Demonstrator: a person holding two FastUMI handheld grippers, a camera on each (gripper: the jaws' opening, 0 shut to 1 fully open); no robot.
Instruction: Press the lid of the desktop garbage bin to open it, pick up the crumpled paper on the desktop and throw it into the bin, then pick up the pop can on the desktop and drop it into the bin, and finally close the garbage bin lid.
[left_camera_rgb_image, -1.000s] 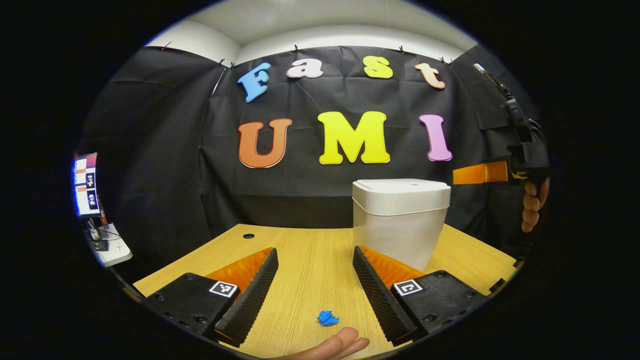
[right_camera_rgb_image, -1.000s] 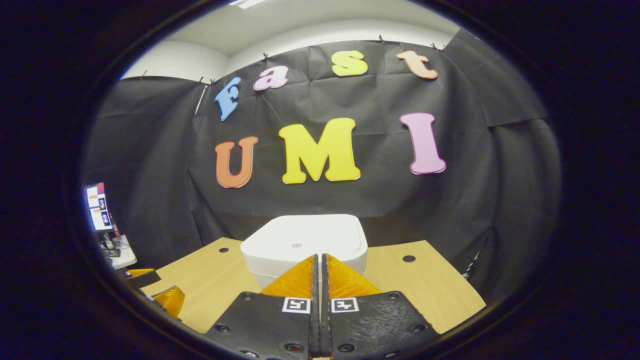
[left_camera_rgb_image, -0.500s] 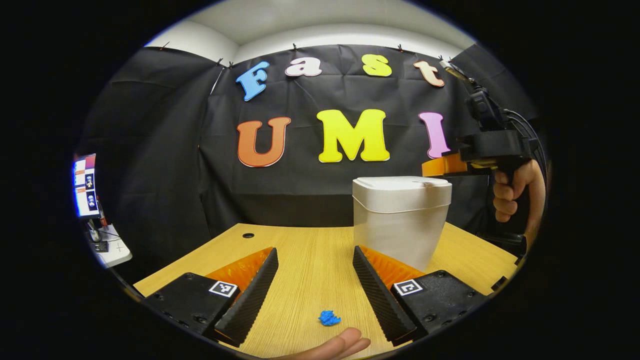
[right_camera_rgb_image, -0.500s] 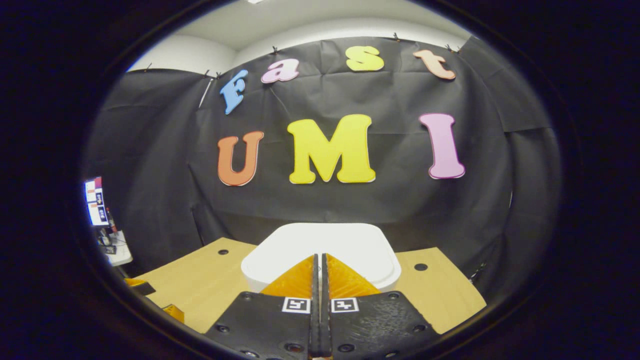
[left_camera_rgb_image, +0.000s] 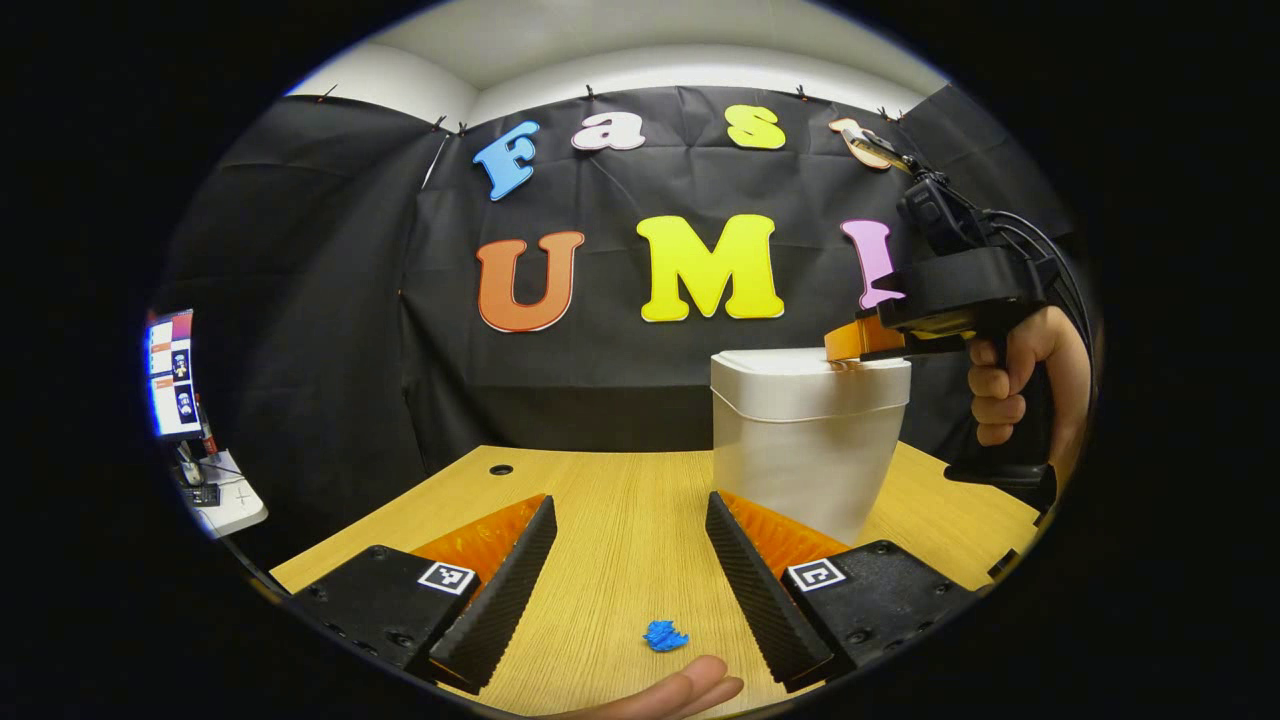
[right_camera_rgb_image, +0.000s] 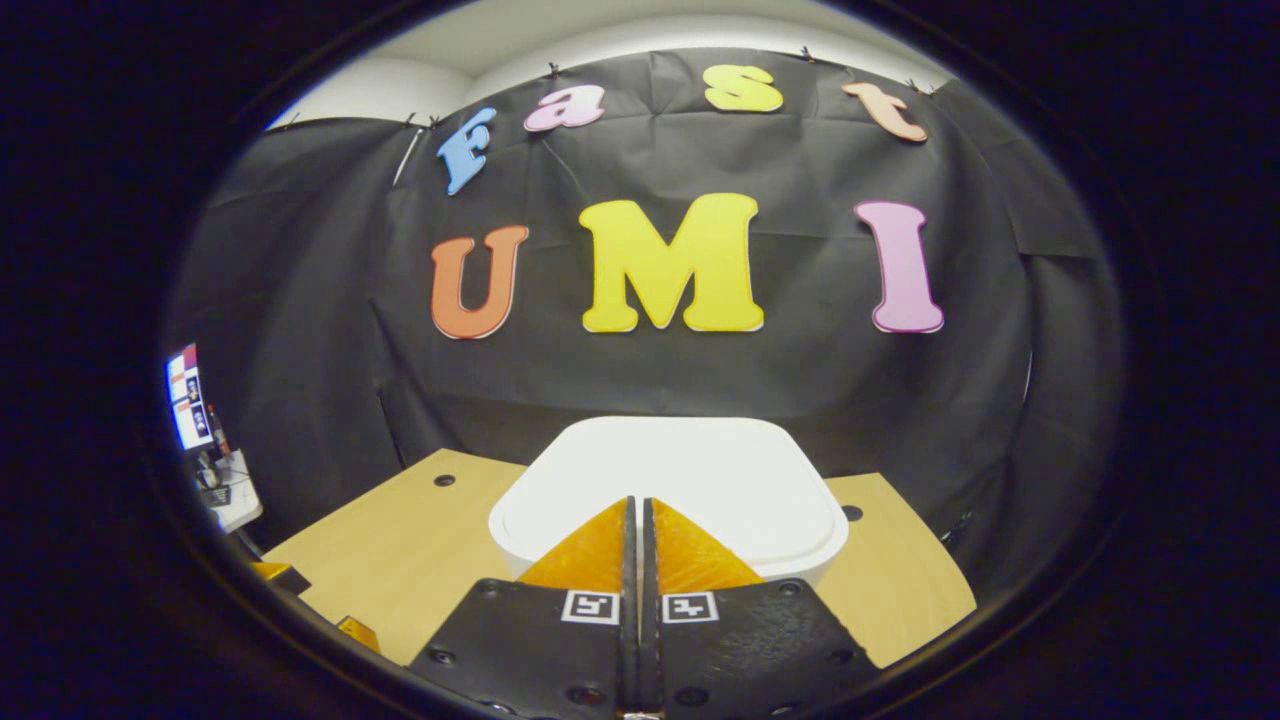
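My right gripper (right_camera_rgb_image: 636, 505), fingers together, sits on the closed bin lid (right_camera_rgb_image: 700, 470); left gripper (left_camera_rgb_image: 630, 520) spread apart over the wooden desk (left_camera_rgb_image: 620, 500), black cloth wall (left_camera_rgb_image: 330, 300) behind.

The tabletop (left_camera_rgb_image: 620, 520) is light wood with a straight grain; a round cable hole (left_camera_rgb_image: 500, 469) sits near its far left corner in the left gripper view; in the right gripper view two such holes show, one (right_camera_rgb_image: 444, 480) left of the bin and one (right_camera_rgb_image: 851, 513) just at the bin's right edge. A white bin (left_camera_rgb_image: 805, 440) stands upright on the tabletop toward the far right, lid closed; a small blue crumpled paper (left_camera_rgb_image: 664, 635) lies on the near part, well apart from the bin. Fingertips (left_camera_rgb_image: 680, 692) of a hand lie at the near edge, just beside the paper.
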